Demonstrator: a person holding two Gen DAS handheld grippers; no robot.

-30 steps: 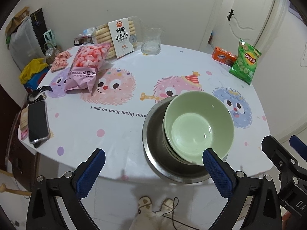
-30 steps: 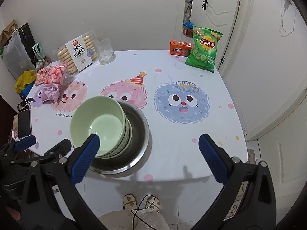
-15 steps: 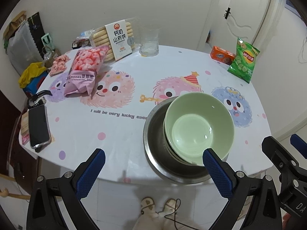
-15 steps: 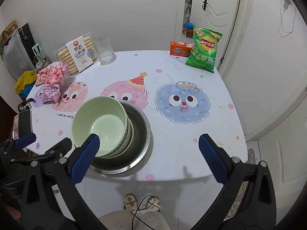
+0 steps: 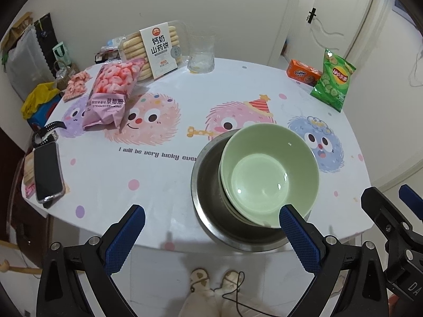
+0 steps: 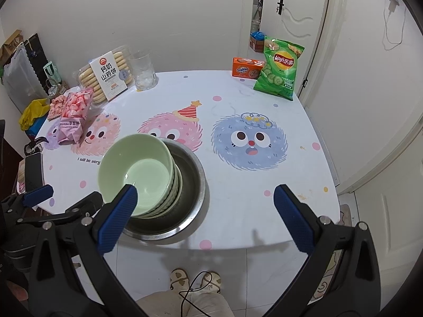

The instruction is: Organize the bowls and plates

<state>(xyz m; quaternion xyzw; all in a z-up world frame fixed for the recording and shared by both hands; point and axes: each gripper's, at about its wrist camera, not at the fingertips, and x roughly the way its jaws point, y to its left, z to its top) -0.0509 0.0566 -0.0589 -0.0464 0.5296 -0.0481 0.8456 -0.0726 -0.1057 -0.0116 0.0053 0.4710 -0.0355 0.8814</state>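
Left claw (image 5: 211, 221): released, fingers spread wide, empty; hangs over the near table edge, its right pad (image 5: 298, 240) in front of the bowls' near rim.
Right claw (image 6: 203, 200): released too, wide apart, empty; hangs over the near edge, its left pad (image 6: 117, 218) in front of the bowls' near side.
Bowls (image 5: 269, 174): green, nested in a stack, mouths up, top one empty.
Basin (image 5: 208, 185): steel, holds the bowls, which sit toward its left wall as the right camera sees it; stands at the near edge of the table.
Table (image 6: 238, 105): round, white cover printed with fuzzy cartoon faces.
Phone (image 5: 47, 171): flat at the left edge, well apart from the basin.
Pink bag (image 5: 113, 92): far left, lying on the cover.
Biscuits (image 5: 156, 50): clear pack, far side, just behind the pink bag.
Glass (image 5: 201, 54): upright, just beside the biscuits.
Chips (image 6: 279, 68): green bag, far right, propped up.
Orange box (image 6: 246, 67): just beside the chips.
Person (image 6: 185, 303): only light trousers and slippers show, below the table edge.
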